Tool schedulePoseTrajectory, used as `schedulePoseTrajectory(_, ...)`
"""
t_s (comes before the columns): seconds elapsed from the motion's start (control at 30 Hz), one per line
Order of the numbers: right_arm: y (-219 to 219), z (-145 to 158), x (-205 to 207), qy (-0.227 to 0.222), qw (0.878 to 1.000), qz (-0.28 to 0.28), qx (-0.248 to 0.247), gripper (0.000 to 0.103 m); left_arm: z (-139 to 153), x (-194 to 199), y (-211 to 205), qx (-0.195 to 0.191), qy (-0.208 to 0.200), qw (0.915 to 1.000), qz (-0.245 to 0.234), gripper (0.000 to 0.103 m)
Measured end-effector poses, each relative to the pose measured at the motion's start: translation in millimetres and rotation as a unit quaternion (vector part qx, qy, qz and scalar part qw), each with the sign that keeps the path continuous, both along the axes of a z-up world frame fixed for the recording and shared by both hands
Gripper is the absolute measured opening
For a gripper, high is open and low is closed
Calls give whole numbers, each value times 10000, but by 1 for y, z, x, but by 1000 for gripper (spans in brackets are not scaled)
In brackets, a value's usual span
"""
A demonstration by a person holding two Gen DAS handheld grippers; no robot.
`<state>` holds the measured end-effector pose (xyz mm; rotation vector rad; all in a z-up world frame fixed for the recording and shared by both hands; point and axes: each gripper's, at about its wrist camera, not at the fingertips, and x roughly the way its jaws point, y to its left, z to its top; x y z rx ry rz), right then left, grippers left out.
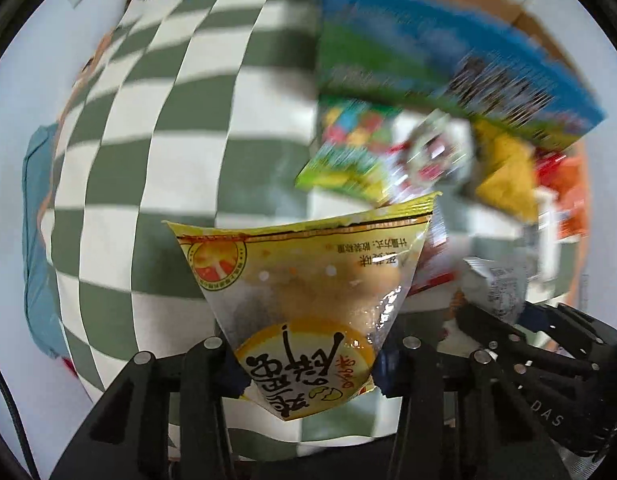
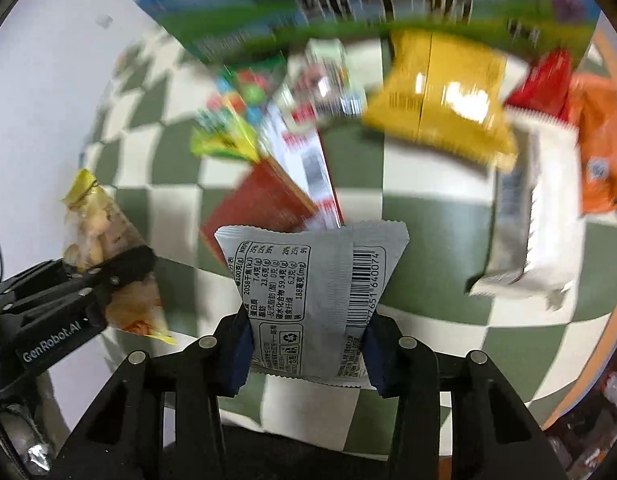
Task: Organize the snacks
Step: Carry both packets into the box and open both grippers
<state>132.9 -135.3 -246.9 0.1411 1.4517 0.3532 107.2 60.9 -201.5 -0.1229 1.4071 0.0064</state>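
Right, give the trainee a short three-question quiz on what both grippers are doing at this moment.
1. True or false: the left gripper is shut on a yellow snack packet.
2. Which side of the silver packet in the right gripper faces the camera? A) front logo B) back with barcode and nutrition table
3. Fill in: the loose snacks lie on a green-and-white ____ cloth.

Key: 1 true; 2 B; 3 checked.
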Motion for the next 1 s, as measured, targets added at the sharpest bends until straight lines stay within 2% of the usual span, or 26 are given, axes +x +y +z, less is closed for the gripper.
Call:
schedulePoseTrajectory(0.1, -12, 44, 8, -321, 9992, -45, 228, 48, 39, 21, -16, -276, -268, 9992, -131, 42)
schedulePoseTrajectory(0.23, -34, 101, 35, -790, 9959, -182, 401, 48, 77, 75, -47, -633, -522, 9961, -323, 42)
schedulePoseTrajectory(0.27, -45, 119, 46, -959, 9943, -225, 404, 48, 85, 85, -53, -666, -583, 9953, -383, 42)
schedulePoseTrajectory(0.3, -33, 128, 56, -1064, 9933, -254, 383, 48, 91, 95, -59, -677, -633, 9948, -428, 42)
schedulePoseTrajectory(0.4, -43, 157, 94, -1411, 9891, -362, 209, 48, 111, 131, -78, -638, -796, 9930, -597, 42)
schedulePoseTrajectory(0.5, -63, 177, 136, -1634, 9853, -493, -78, 48, 118, 173, -90, -510, -855, 9928, -665, 42)
schedulePoseTrajectory(0.67, -80, 174, 221, -1499, 9860, -515, -526, 48, 98, 244, -93, -167, -636, 9958, -639, 42)
schedulePoseTrajectory(0.8, -85, 148, 290, -1165, 9885, -343, -898, 48, 62, 292, -84, 38, -252, 9983, -518, 42)
schedulePoseTrajectory(1.0, -73, 103, 348, -753, 9888, -162, -1276, 48, 12, 326, -63, 235, 264, 9989, -299, 42)
